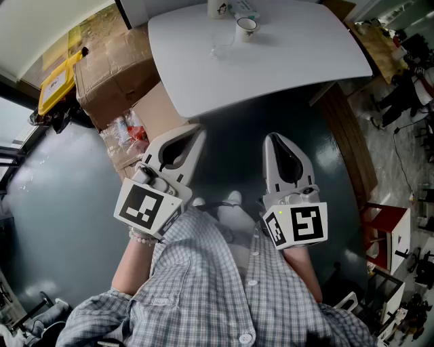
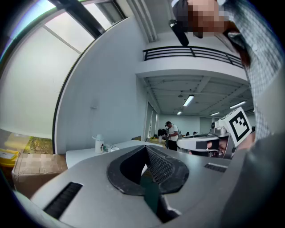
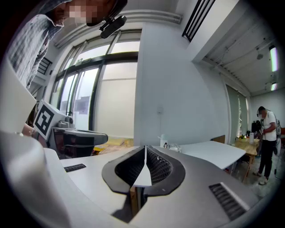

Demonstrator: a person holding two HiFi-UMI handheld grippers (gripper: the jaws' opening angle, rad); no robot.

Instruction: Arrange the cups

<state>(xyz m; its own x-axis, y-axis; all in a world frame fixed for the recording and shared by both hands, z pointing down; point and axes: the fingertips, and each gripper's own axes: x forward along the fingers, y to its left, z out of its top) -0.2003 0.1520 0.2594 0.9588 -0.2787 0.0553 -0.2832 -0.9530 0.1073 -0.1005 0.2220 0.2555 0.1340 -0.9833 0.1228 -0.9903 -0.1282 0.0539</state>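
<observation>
The white table stands at the top of the head view. At its far edge sits a white cup with a dark rim. A white bottle is just beside the cup, towards the table's far-left corner. Slightly nearer on the tabletop there is a faint clear shape, maybe a glass cup, too pale to be sure.

Both grippers are held well short of the table's near edge, over the dark floor and close to the person's checked shirt. The left gripper is clenched with its jaws pressed together and nothing between them. The right gripper is the same, jaws meeting and empty. Both point towards the table.

Cardboard boxes are stacked off the table's left side
</observation>
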